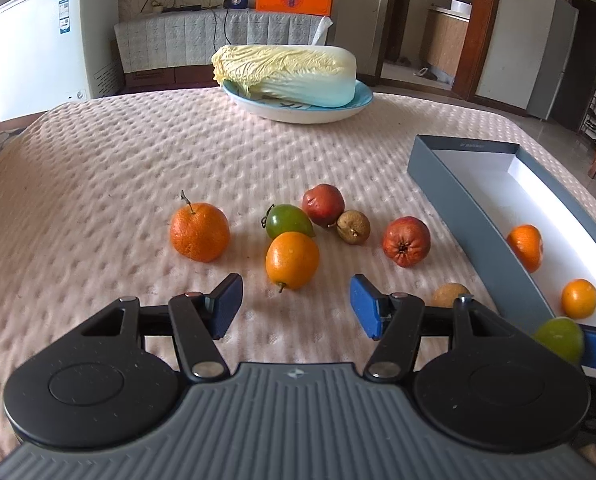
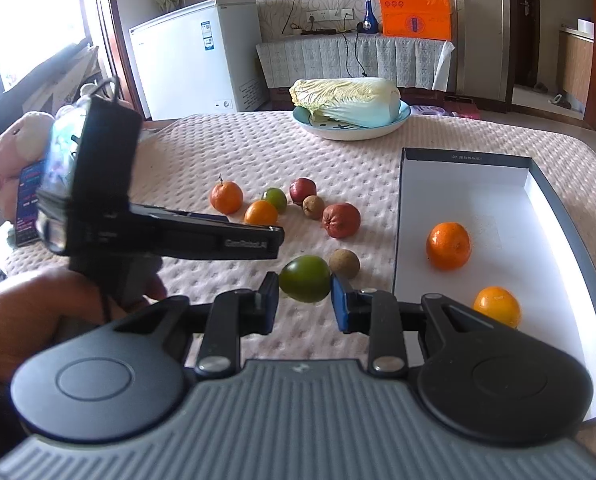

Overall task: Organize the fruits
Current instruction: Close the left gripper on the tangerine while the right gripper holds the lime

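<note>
My right gripper [image 2: 303, 300] is shut on a green fruit [image 2: 305, 278] and holds it above the tablecloth, left of the grey box [image 2: 465, 196]. The same fruit shows in the left wrist view [image 1: 559, 338]. The box [image 1: 469, 216] holds two oranges [image 2: 447, 246] [image 2: 497, 306]. My left gripper [image 1: 296, 306] is open and empty, just short of an orange [image 1: 292, 260]. Beyond lie a stemmed mandarin [image 1: 200, 232], a green fruit [image 1: 288, 221], two red fruits [image 1: 322, 205] [image 1: 406, 241] and two brown longans [image 1: 353, 227] [image 1: 449, 295].
A blue plate [image 1: 361, 100] with a napa cabbage [image 1: 286, 72] stands at the table's far side. The left gripper's body [image 2: 158, 236] and the hand holding it reach across the left of the right wrist view. A white freezer [image 1: 42, 40] stands behind the table.
</note>
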Tool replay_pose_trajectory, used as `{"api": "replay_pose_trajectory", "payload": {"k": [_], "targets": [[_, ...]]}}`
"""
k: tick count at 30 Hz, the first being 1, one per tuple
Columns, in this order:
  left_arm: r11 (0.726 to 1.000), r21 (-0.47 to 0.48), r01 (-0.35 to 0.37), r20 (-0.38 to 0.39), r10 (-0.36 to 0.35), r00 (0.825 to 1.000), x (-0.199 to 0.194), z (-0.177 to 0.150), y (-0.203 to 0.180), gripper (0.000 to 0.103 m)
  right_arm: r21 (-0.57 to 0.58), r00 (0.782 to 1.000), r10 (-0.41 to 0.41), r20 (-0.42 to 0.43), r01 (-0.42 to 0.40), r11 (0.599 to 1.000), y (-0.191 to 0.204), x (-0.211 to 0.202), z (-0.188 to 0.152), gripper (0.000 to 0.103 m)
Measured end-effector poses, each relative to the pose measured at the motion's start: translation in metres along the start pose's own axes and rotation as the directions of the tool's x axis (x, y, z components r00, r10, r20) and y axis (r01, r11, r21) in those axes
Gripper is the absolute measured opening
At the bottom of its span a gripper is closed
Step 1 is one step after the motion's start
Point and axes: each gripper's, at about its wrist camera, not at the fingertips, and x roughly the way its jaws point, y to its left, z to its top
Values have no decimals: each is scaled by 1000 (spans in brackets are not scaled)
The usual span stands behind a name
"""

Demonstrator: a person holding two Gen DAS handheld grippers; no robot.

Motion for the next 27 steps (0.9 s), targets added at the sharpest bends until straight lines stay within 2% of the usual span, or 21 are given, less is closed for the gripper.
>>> {"api": "replay_pose_trajectory", "payload": {"k": [5,7,8,11,18,27], "targets": [[1000,5,-17,17,17,1000,9,0,-1,65,5,1000,2,4,-2,1000,-3,-4,0,31],[1000,6,-22,26,22,999,10,1,-1,54,7,1000,4,6,-4,1000,-4,-6,0,31],[1000,4,-11,27,11,1000,11,2,0,44,8,1000,5,7,-5,1000,-5,-6,0,31],[1000,0,0,33,0,999,11,3,1,35,12,1000,4,6,-4,1000,-7,-6,0,31],[999,-2,35,36,-35,999,-1,3,2,35,29,1000,1,6,-1,1000,-11,-4,2,31],[999,34,4,18,-5,1000,-14,0,1,35,22,1000,7,-13,-6,1000,-10,1,0,31]]}}
